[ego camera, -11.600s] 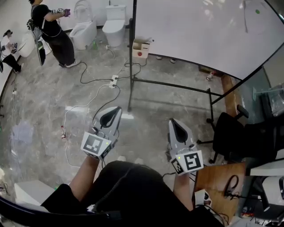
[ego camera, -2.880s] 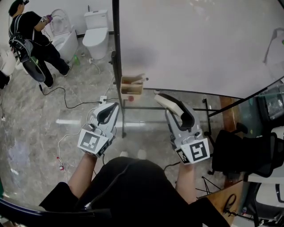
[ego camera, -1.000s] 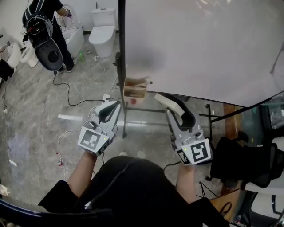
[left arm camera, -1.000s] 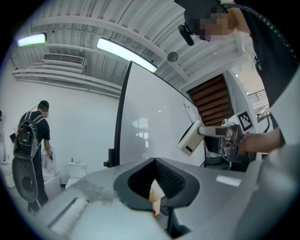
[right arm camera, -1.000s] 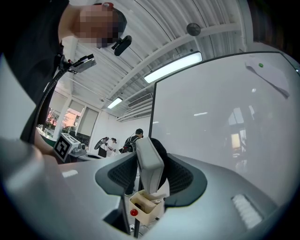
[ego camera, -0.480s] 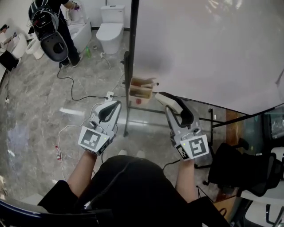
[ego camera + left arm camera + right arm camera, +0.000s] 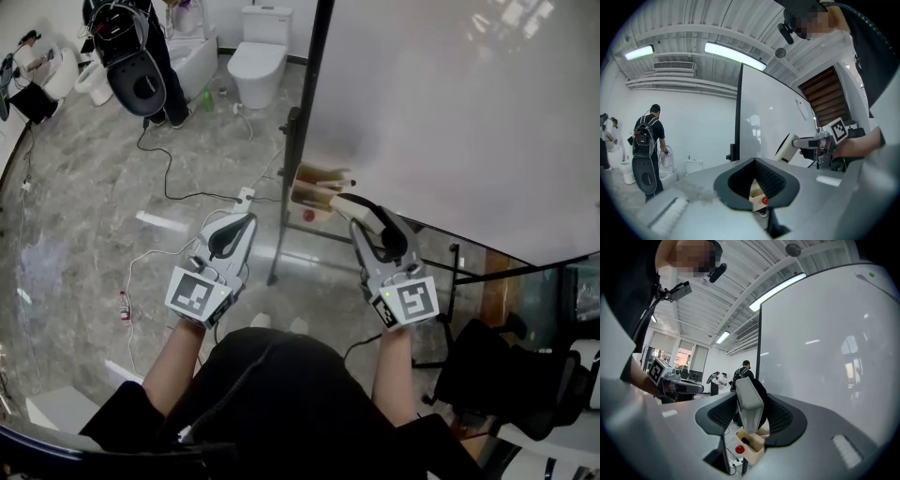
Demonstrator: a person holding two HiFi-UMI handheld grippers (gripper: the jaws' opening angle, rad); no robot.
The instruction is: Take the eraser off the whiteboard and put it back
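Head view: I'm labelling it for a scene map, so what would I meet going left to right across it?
Person → left gripper → wooden box → right gripper gripping the eraser → black chair.

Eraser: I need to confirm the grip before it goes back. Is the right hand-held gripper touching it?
Touching. The right gripper view shows the eraser upright between the right hand-held gripper's jaws, gripped on both sides; the head view agrees.

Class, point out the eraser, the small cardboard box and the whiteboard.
eraser (image 7: pixel 750 406): right gripper view, its pale front face.
cardboard box (image 7: pixel 312 194): head view, its front wall.
whiteboard (image 7: pixel 450 103): head view, bare white surface.
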